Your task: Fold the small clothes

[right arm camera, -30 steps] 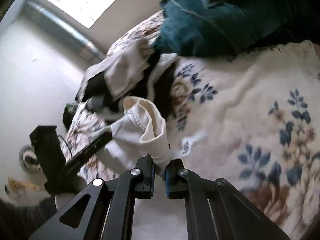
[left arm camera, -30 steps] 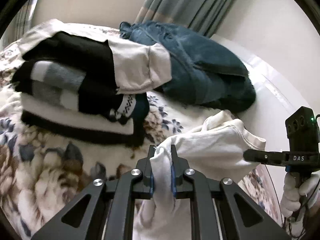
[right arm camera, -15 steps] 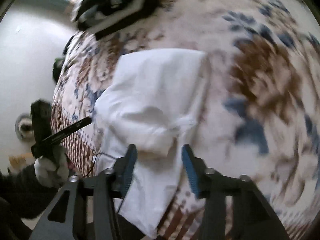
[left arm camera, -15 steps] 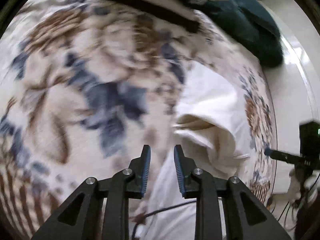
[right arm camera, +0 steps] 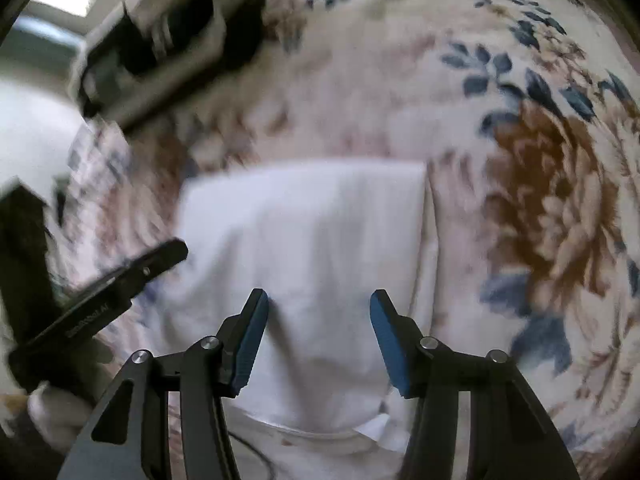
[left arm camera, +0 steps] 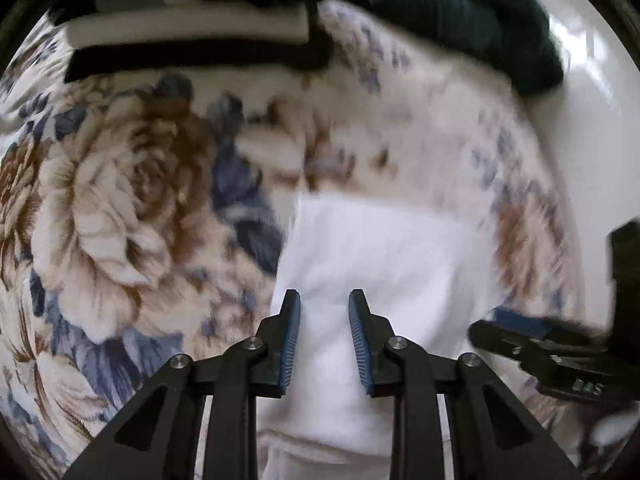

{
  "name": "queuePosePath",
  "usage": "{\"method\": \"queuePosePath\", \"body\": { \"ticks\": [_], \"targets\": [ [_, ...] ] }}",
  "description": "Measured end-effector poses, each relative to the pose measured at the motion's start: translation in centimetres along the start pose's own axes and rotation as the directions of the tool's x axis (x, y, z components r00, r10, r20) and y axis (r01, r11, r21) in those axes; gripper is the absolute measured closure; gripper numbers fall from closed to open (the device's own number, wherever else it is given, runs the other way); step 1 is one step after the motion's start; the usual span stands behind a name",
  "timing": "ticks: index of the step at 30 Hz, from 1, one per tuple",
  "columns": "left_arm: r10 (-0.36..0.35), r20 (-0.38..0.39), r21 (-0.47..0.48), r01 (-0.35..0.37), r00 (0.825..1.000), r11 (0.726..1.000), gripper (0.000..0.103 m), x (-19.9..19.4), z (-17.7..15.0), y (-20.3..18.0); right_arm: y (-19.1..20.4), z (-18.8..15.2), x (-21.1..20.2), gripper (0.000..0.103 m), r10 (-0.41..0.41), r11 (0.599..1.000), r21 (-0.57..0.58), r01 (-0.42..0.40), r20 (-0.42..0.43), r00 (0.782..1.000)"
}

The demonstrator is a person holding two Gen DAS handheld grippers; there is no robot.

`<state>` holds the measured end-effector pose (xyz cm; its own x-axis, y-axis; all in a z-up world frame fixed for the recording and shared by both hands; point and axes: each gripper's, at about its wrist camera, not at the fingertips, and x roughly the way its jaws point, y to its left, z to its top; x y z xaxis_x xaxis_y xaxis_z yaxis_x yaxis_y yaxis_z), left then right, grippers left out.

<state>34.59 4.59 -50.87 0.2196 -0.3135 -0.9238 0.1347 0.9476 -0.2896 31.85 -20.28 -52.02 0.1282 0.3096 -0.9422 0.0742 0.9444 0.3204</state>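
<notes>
A small white garment (left arm camera: 384,264) lies flat on the flowered bedspread (left arm camera: 120,200), folded into a rough rectangle (right arm camera: 312,248). My left gripper (left arm camera: 324,304) hangs over its left part, jaws a little apart with nothing between the blue pads. My right gripper (right arm camera: 318,300) points down over the garment's near middle, jaws wide apart and empty. The right gripper (left arm camera: 516,332) also shows at the lower right of the left wrist view, and the left gripper (right arm camera: 152,264) at the left of the right wrist view, with a gloved hand (right arm camera: 52,416) on its handle.
A stack of folded black, grey and white clothes (left arm camera: 192,28) sits at the far side of the bed. A dark teal garment (left arm camera: 460,12) lies heaped beside it. A white wall or bed edge (left arm camera: 592,128) runs along the right.
Both grippers let go of the white garment, which now lies flat on the bed. Both tipped downward and dropped closer to it; the right jaws stand wider than before.
</notes>
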Motion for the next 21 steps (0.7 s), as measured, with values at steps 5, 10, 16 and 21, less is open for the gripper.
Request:
{"method": "queuePosePath", "body": {
  "ticks": [5, 10, 16, 21],
  "targets": [
    [0.086, -0.021, 0.093, -0.084, 0.996, 0.992, 0.080, 0.8, -3.1, 0.1, -1.0, -4.2, 1.4, 0.048, -0.151, 0.988, -0.038, 0.149, -0.065, 0.986],
    [0.054, -0.027, 0.012, -0.054, 0.998, 0.998, 0.077, -0.4, -4.1, 2.0, -1.9, -6.0, 1.7, 0.048, -0.167, 0.986, -0.032, 0.165, -0.083, 0.982],
    [-0.023, 0.002, -0.138, 0.023, 1.000, 0.990, 0.079, -6.3, -8.5, 3.6, -3.5, -8.5, -1.6, 0.048, -0.033, 0.996, 0.078, 0.041, -0.097, 0.995],
    [-0.054, -0.051, -0.251, 0.040, 0.997, 0.967, 0.077, -8.6, -15.7, 4.5, -5.1, -15.2, -3.2, 0.048, 0.039, 0.988, 0.154, -0.015, -0.156, 0.987]
  ]
}}
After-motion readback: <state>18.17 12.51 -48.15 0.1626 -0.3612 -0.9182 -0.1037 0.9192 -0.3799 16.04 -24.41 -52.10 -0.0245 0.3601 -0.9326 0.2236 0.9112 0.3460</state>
